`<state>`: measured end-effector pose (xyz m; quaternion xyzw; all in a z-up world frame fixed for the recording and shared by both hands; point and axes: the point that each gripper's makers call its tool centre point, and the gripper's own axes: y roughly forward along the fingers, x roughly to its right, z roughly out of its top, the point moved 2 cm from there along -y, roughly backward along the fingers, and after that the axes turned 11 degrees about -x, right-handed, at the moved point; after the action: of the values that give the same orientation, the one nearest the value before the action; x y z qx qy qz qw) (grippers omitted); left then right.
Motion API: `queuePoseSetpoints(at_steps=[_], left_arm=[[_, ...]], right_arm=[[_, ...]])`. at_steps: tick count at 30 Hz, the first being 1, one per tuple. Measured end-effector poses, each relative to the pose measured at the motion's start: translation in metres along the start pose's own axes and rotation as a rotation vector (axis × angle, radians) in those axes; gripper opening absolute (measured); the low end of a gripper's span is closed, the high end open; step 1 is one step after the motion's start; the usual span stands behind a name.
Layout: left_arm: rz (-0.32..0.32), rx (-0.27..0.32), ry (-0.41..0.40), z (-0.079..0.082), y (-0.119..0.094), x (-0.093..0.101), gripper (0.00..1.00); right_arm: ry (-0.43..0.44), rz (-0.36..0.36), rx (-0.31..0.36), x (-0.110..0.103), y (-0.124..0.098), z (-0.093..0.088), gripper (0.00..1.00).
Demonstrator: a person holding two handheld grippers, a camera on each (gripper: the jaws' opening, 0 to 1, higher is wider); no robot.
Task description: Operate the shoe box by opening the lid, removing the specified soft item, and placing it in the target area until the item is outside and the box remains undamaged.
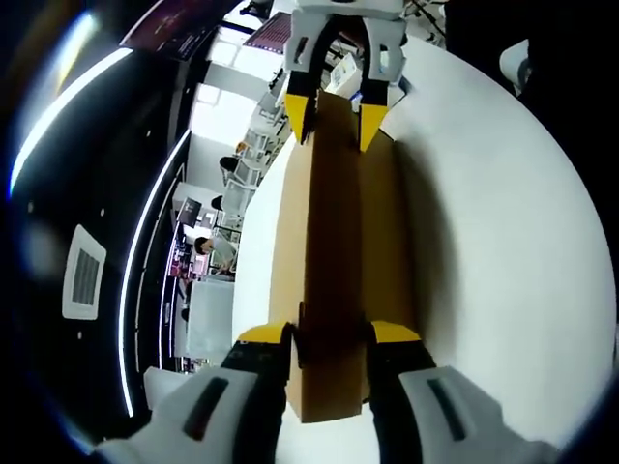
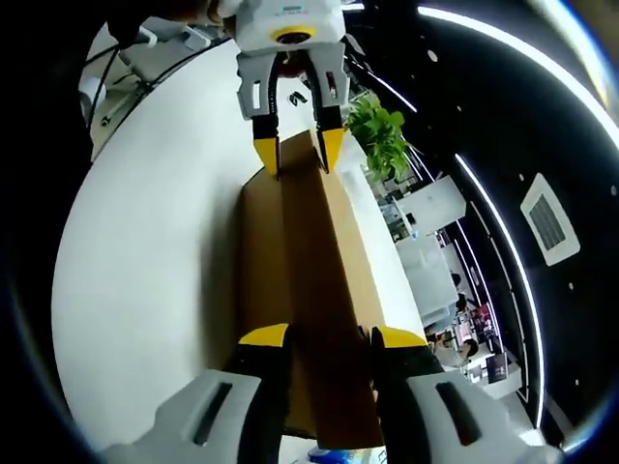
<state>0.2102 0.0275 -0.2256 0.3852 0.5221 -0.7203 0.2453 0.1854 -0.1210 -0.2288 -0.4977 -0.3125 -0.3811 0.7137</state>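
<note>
1. Shoe box (image 1: 334,251): brown cardboard, long, set on a white round table (image 1: 484,242); its raised lid edge is held at both ends.
2. Left gripper (image 1: 331,338): yellow-tipped jaws narrowly parted, closed on the near end of the lid edge.
3. Right gripper (image 2: 329,340): jaws likewise clamped on the opposite end.
4. Potted plant (image 2: 379,135): seen past the far end of the box in the right gripper view.
</note>
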Motion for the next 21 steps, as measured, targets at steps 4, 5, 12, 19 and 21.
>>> queuePoseSetpoints(at_steps=[4,5,12,19,21], left_arm=[[0.019,-0.003,0.002,-0.002,0.002,0.000,0.31],[0.025,-0.001,0.004,-0.003,0.002,-0.001,0.31],[0.048,-0.006,0.020,-0.004,0.006,0.004,0.31],[0.041,-0.006,0.021,-0.004,0.009,0.010,0.30],[0.043,-0.007,0.020,-0.004,0.011,0.013,0.30]], right_arm=[[-0.013,-0.022,0.008,0.001,0.000,0.001,0.32],[-0.012,-0.027,0.011,0.001,0.000,0.001,0.32],[-0.030,-0.044,0.014,-0.006,0.003,-0.002,0.32],[-0.031,-0.035,0.013,-0.012,0.005,-0.004,0.31],[-0.024,-0.032,0.015,-0.014,0.006,-0.005,0.31]])
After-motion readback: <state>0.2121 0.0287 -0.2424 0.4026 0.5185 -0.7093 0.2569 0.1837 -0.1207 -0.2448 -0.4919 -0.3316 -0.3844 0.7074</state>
